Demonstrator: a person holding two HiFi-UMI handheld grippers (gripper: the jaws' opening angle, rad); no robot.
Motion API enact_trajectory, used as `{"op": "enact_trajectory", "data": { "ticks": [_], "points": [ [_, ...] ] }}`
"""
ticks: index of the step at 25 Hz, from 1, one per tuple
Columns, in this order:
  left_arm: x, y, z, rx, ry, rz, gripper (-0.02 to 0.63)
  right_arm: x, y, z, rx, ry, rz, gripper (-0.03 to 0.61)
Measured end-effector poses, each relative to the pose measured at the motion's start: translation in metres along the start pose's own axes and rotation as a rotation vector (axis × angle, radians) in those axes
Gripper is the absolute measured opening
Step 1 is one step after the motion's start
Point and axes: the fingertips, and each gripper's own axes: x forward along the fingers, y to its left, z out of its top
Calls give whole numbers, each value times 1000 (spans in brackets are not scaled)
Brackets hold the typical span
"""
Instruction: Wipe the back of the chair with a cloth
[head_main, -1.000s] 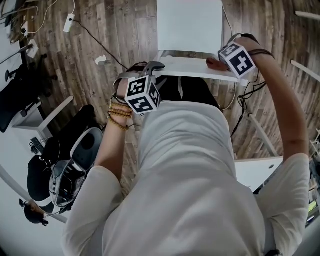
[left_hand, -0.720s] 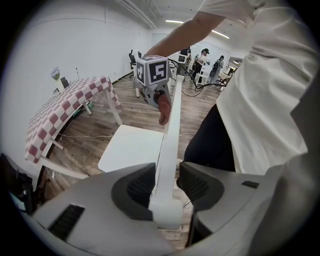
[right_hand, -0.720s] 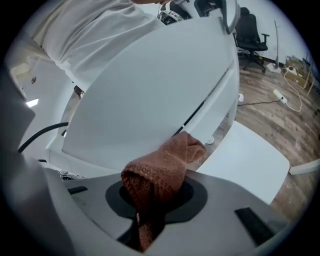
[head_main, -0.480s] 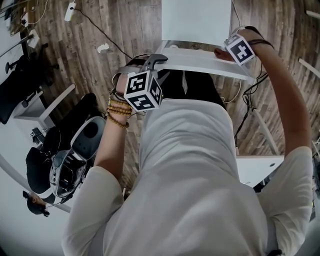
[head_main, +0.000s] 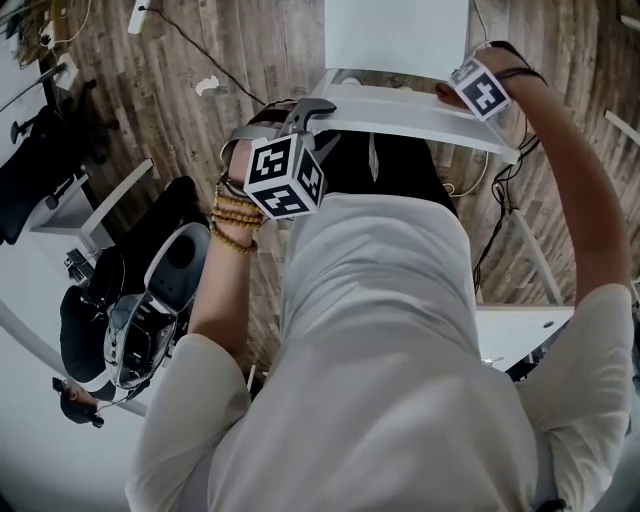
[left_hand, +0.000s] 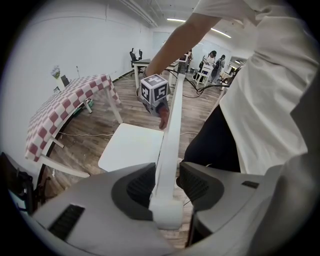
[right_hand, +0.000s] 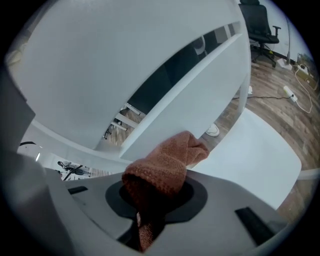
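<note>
Both grippers are kept clamped, the left gripper on the end of the chair back and the right gripper on the cloth, which has been slid slightly along the back towards the left one, so wiping is judged under way.

We look along our left gripper. Its two grey jaws close on the near end of the white chair back, one ribbed pad on each face. The thin rail runs away from us. At its far end our right gripper, under its marker cube, holds a reddish cloth against the rail. The white seat lies to the left, with a checked table beyond it. Our white shirt fills the right.
</note>
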Motion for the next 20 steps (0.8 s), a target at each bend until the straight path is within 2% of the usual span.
{"op": "enact_trajectory", "data": {
  "ticks": [12, 20],
  "points": [
    [-3, -3, -5, 12, 14, -11, 179, -59, 35, 34, -24, -81, -63, 92],
    [-1, -2, -7, 14, 21, -17, 179, -90, 55, 44, -15, -89, -99, 92]
  ]
}}
